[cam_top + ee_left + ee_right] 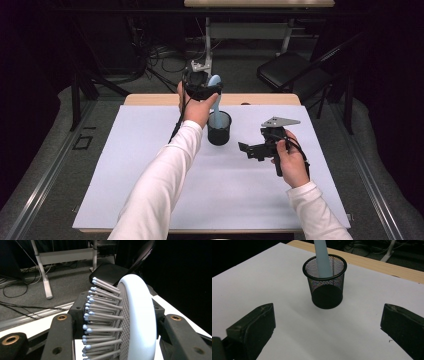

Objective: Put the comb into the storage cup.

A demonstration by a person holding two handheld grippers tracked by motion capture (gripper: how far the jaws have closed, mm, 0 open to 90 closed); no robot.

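Observation:
A pale blue hairbrush [214, 83] stands upright with its handle [322, 260] down inside a black mesh cup [219, 129] at the far middle of the white sheet. My left gripper [202, 87] is above the cup, shut on the brush's head. In the left gripper view the bristles and rim of the brush [135, 320] sit between the jaws of the left gripper [120, 325]. My right gripper [248, 150] rests low on the sheet to the cup's right, open, pointing at the cup [325, 287]. Nothing lies between the jaws of the right gripper [327, 325].
The white sheet [150, 165] covers most of a wooden table, whose far edge [260, 99] runs just behind the cup. A black folding chair [290, 67] and cables on the floor lie beyond the table.

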